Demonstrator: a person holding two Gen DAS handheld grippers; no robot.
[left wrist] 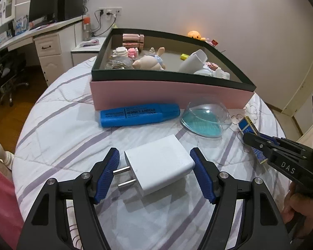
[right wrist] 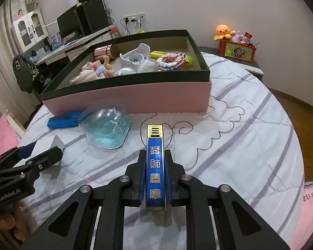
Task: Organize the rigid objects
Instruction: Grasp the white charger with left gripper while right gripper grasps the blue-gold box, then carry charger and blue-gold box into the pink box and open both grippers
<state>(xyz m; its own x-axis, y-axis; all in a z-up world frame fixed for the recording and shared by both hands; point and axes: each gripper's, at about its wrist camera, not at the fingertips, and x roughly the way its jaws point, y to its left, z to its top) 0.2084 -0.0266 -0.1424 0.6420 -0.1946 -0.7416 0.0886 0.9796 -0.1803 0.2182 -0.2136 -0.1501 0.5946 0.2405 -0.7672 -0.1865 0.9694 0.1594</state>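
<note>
The right gripper [right wrist: 155, 177] clamps a blue gold-lettered bar [right wrist: 155, 166]; the left gripper [left wrist: 156, 173], released, straddles a white charger [left wrist: 158, 164] near the "POINT LINER" marker [left wrist: 139, 114].

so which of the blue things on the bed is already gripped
The flat blue and gold bar, clamped in the right hand-held gripper. The blue marker and blue-based clear dome lie free by the pink box.

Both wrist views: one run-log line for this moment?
left gripper: open around white charger | right gripper: shut on blue bar | box: partly filled | highlighter, dome: on bed
</note>
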